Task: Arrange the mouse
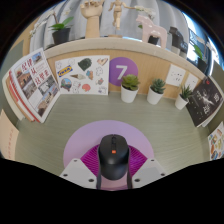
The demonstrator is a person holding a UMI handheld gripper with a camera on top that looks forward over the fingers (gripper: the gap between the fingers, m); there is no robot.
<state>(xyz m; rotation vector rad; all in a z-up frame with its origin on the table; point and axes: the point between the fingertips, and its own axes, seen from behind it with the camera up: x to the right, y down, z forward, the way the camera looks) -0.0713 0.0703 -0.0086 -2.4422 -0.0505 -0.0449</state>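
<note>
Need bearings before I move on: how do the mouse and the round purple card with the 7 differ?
The mouse is black and lies flat between the tongs; the purple card stands upright far beyond them, by the potted plants. The mouse has an orange spot, the card a white 7.
</note>
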